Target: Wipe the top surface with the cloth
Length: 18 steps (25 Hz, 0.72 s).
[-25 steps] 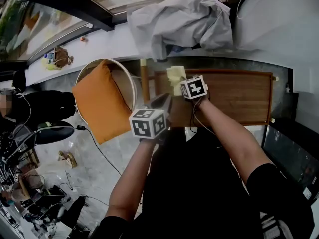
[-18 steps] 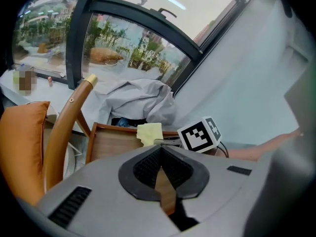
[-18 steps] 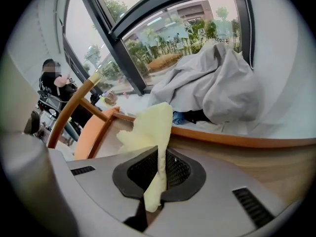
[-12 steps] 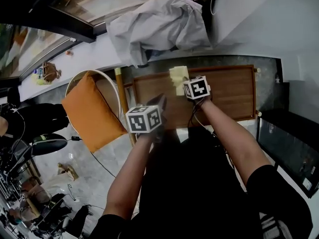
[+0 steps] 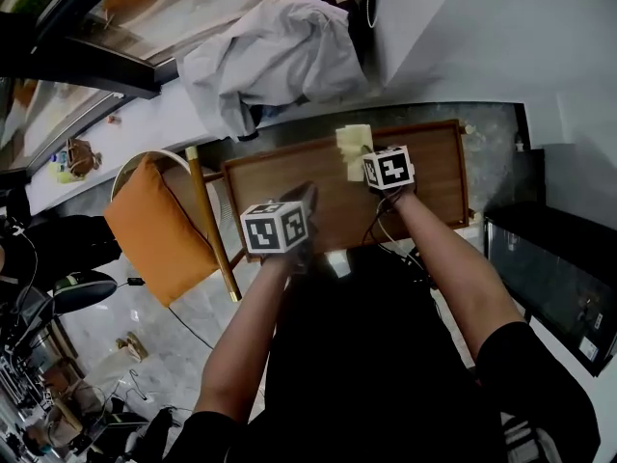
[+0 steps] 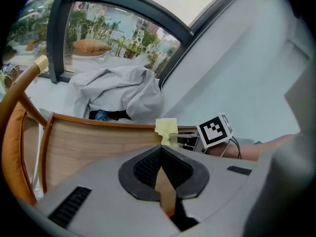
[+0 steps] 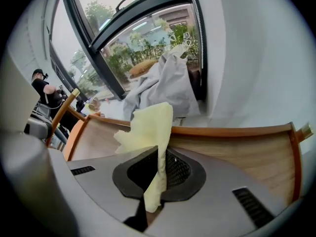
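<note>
The yellow cloth (image 5: 353, 148) hangs from my right gripper (image 5: 364, 165), which is shut on it above the far middle of the brown wooden table top (image 5: 424, 196). In the right gripper view the cloth (image 7: 145, 127) stands up between the jaws, with the table (image 7: 237, 147) below. My left gripper (image 5: 301, 201) hovers over the table's near left part, shut with nothing in it. The left gripper view shows its pads (image 6: 148, 164) meeting, and beyond them the cloth (image 6: 166, 130) and the right gripper's marker cube (image 6: 215, 130).
A wooden chair with an orange cushion (image 5: 154, 234) stands left of the table. A grey garment (image 5: 275, 51) lies heaped on the white sill behind it. A white wall (image 5: 482, 27) rises at the back right, and a dark cabinet (image 5: 549, 268) stands to the right.
Both grippers have shifted right along the table. The cloth went from near the far left corner toward the far middle. The head view has panned right with them.
</note>
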### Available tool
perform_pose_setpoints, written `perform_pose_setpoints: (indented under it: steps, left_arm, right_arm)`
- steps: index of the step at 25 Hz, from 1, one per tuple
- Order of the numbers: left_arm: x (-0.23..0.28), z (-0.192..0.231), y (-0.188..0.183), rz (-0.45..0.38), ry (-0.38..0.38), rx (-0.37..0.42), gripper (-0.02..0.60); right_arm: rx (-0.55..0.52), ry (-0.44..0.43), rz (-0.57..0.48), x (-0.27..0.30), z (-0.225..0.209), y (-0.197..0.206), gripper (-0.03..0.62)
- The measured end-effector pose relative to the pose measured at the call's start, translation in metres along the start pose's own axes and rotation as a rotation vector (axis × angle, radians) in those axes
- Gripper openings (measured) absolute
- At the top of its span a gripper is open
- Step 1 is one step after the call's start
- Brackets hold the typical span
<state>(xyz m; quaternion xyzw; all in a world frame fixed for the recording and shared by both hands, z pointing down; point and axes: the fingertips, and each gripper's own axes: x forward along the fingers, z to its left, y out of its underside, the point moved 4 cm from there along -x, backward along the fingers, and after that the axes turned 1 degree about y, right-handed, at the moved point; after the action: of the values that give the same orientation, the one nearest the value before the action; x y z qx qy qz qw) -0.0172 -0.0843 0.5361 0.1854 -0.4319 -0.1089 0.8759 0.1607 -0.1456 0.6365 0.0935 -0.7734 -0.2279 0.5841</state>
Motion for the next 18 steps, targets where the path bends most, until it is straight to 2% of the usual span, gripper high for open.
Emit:
perform_pose_setpoints:
  steps: [9,18]
  left_arm:
    - [0.033,-0.041,-0.005,0.024,0.042,0.045,0.008]
    - [0.055,-0.064,-0.008,0.043,0.072,0.062,0.008]
  right_arm:
    - [0.074,0.085,-0.031,-0.031,-0.083,0.008,0.032]
    - [0.125,0.197,-0.035,-0.060,-0.156,0.015,0.032]
